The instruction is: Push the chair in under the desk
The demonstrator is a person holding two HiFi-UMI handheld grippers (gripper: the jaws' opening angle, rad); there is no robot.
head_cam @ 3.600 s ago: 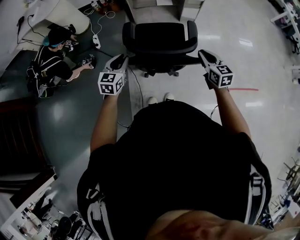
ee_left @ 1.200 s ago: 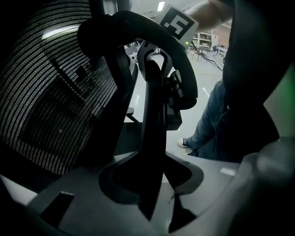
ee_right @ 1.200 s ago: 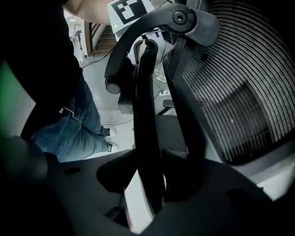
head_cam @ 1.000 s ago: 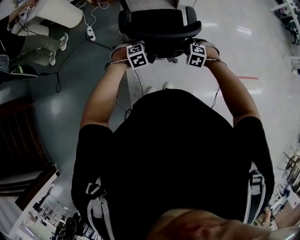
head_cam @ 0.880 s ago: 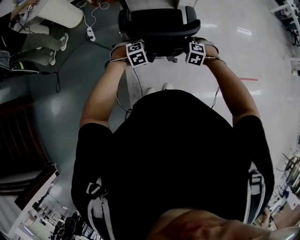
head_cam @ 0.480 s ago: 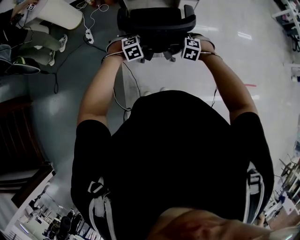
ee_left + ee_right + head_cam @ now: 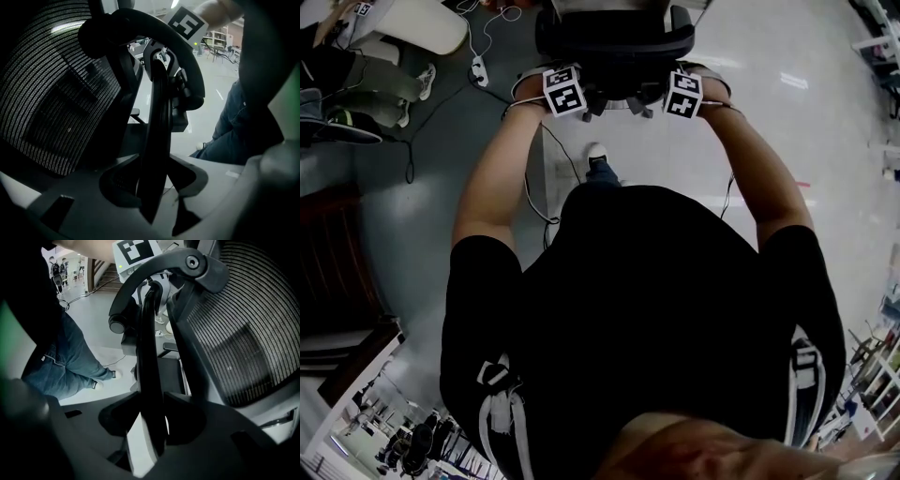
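Note:
The black office chair (image 7: 614, 42) stands at the top of the head view, its mesh back (image 7: 51, 103) toward me, close to the pale desk edge (image 7: 581, 6). My left gripper (image 7: 565, 89) is on the left side of the chair's back frame. In the left gripper view its jaws (image 7: 157, 187) hold the black curved frame bar (image 7: 157, 131) between them and are opening slightly. My right gripper (image 7: 682, 94) is on the right side. Its jaws (image 7: 150, 427) are closed on the matching frame bar (image 7: 147, 357) beside the mesh (image 7: 243, 343).
A seated person's legs (image 7: 356, 89) are at the upper left. Cables and a power strip (image 7: 478, 67) lie on the floor beside a white rounded table (image 7: 422, 23). Dark wooden furniture (image 7: 337, 281) runs along the left. My shoe (image 7: 597, 152) is behind the chair.
The chair and both grippers have moved forward, higher in the head view. My arms are stretched further and one foot has stepped forward behind the chair.

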